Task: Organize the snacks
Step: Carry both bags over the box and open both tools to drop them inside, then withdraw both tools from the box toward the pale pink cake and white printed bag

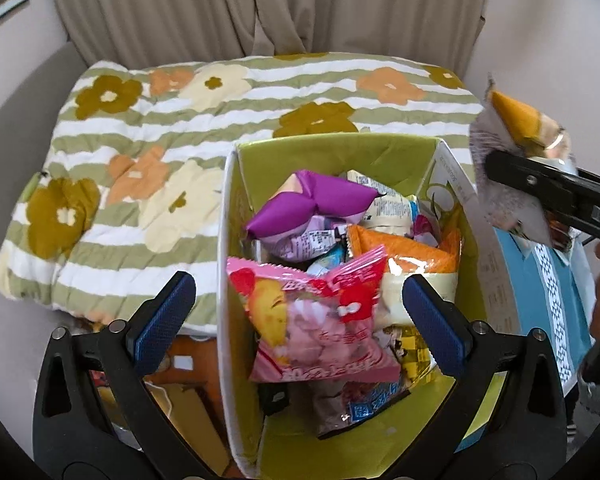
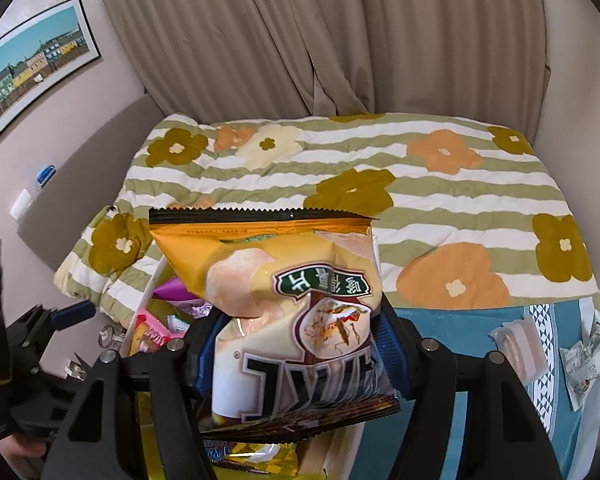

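We are spreading the left gripper fingers wide over the box; right gripper is pinching the chip bag, which may snag the crowded pile at lower centre.

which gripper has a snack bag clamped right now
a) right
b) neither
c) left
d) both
a: the right gripper pinches the yellow chip bag, while the left gripper stands open over the pink bag lying in the green box.
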Demonstrator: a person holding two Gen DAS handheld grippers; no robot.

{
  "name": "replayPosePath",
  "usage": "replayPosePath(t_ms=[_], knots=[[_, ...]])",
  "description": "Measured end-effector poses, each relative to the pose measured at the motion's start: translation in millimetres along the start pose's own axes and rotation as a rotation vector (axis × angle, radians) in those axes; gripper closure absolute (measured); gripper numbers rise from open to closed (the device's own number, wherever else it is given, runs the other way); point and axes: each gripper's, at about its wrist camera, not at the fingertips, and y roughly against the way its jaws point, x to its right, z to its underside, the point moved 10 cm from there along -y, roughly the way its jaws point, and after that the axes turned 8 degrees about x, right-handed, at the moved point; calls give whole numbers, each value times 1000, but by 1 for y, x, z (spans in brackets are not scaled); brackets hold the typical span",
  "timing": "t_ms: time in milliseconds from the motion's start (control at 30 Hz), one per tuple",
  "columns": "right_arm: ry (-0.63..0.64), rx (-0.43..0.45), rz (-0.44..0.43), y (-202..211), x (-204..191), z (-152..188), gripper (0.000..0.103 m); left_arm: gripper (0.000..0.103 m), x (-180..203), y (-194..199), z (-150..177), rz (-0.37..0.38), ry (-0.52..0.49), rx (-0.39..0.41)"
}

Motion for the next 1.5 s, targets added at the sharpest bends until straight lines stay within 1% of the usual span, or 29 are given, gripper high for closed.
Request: replayPosePath(t_ms=[133, 267, 300, 333, 367, 400, 433, 533, 733, 933, 1067, 1200, 1367, 1500], knots=[[3, -34, 33, -16, -3, -1, 40, 1, -7, 1, -2, -1, -5, 8], [9, -70, 46, -35, -9, -2, 38, 1, -11, 1, -4, 13, 6, 13], [12, -78, 49, -41, -11, -2, 32, 1, -12, 1, -4, 16, 10, 14], [14, -81, 57, -45, -11, -1, 24, 1, -14, 1, -4, 18, 12, 13], [17, -81, 70, -47, -12, -1, 18, 1, -15, 1, -3, 18, 14, 13], [16, -72, 82, -47, -11, -1, 9, 1, -16, 1, -2, 17, 15, 12], [14, -48, 87, -44, -12, -3, 6, 1, -16, 0, -1, 17, 17, 11], [14, -22, 84, -37, -14, 0, 5, 1, -18, -1, 3, 18, 19, 7], [6, -37, 96, -30, -13, 10, 5, 1, -20, 5, 6, 19, 35, 12], [7, 2, 82, -7, -18, 7, 5, 1, -19, 28, 6, -11, 37, 46], [22, 44, 60, 20, -21, 5, 5, 1, -12, 52, 10, -41, 49, 82], [40, 88, 43, 50, -20, 6, 5, 1, -3, 80, 17, -101, 64, 128], [63, 121, 36, 89, -11, 18, 5, 0, 13, 111, 36, -146, 102, 154], [77, 138, 31, 117, 0, 33, 5, 1, 31, 129, 54, -159, 119, 159]])
